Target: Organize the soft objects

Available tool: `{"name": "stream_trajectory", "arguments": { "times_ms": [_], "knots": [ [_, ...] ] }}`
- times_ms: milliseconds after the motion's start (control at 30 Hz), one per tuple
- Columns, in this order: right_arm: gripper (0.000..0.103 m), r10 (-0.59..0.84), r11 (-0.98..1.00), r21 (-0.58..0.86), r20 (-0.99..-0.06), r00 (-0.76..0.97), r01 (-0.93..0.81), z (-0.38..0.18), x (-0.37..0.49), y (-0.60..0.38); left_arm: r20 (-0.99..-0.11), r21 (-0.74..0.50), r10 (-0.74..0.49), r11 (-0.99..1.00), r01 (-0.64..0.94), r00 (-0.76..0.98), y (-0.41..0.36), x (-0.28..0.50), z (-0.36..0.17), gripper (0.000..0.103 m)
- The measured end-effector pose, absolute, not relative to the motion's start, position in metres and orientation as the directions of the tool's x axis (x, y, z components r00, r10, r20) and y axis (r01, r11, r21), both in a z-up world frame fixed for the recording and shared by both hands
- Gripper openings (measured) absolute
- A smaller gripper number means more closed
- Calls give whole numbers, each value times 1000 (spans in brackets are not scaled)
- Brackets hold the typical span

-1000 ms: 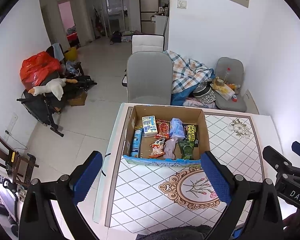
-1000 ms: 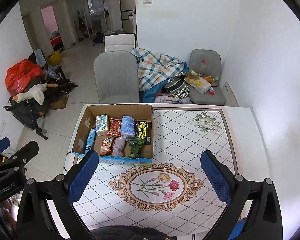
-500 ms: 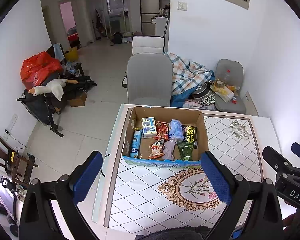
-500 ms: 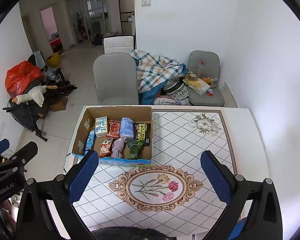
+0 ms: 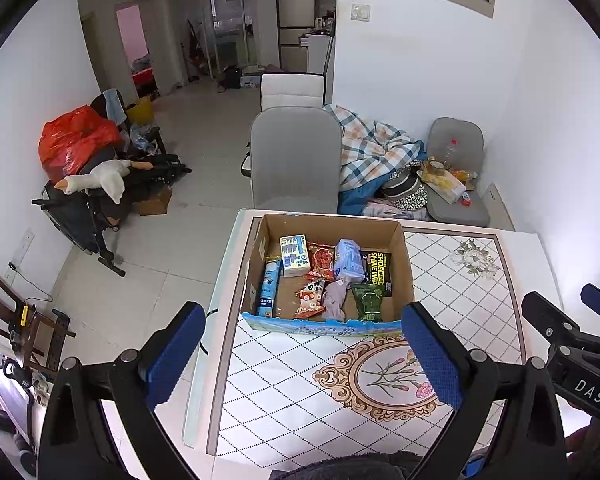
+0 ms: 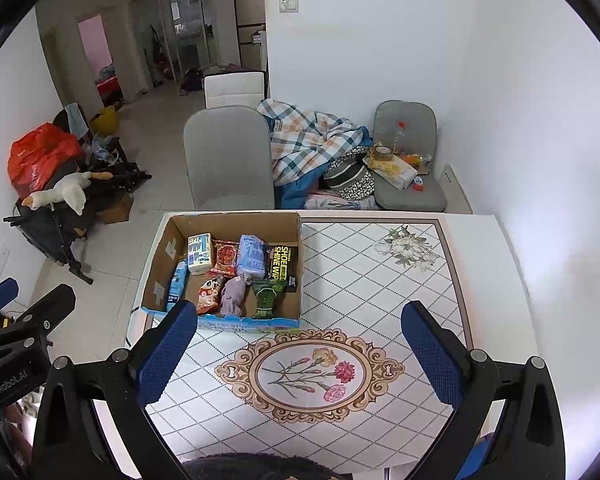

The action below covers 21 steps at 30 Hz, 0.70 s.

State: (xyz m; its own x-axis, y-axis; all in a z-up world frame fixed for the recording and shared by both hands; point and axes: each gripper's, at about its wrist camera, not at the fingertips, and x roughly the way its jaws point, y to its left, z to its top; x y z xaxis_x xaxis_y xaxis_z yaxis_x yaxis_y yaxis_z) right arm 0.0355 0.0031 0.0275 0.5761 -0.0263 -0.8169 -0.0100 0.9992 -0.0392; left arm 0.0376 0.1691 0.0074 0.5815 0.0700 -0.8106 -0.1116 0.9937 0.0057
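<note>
Hovering high above the worktop (image 6: 380, 280), the left gripper (image 5: 300, 356) and right gripper (image 6: 300, 356) both hang with jaws wide apart and empty, seemingly surveying before a pick. The soft packets sit inside the cardboard box (image 5: 405, 264) at the worktop's far left; the lilac cloth bundle (image 6: 234, 296) lies with its long axis running toward the camera.

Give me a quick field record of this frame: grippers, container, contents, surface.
left gripper: open, holds nothing, above table
right gripper: open, holds nothing, above table
container: cardboard box, open top, on the table's far left part
contents: shoe shine wipes pack, lilac cloth, green packet, blue tube, snack packets
surface: table with floral diamond-pattern cover
</note>
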Motion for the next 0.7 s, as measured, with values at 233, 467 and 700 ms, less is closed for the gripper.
{"name": "stream_trajectory", "arguments": {
  "times_ms": [233, 467, 700],
  "knots": [
    [103, -28, 999, -40, -816, 578, -8, 28, 34, 4, -810, 2, 67, 994, -111, 582, 168, 39, 6, 101],
    [103, -31, 999, -41, -818, 574, -4, 27, 33, 6, -812, -2, 63, 994, -111, 580, 169, 39, 5, 101],
    [103, -32, 999, -41, -821, 570, -3, 25, 33, 7, -812, -9, 57, 994, -110, 581, 169, 39, 4, 101]
  ]
}}
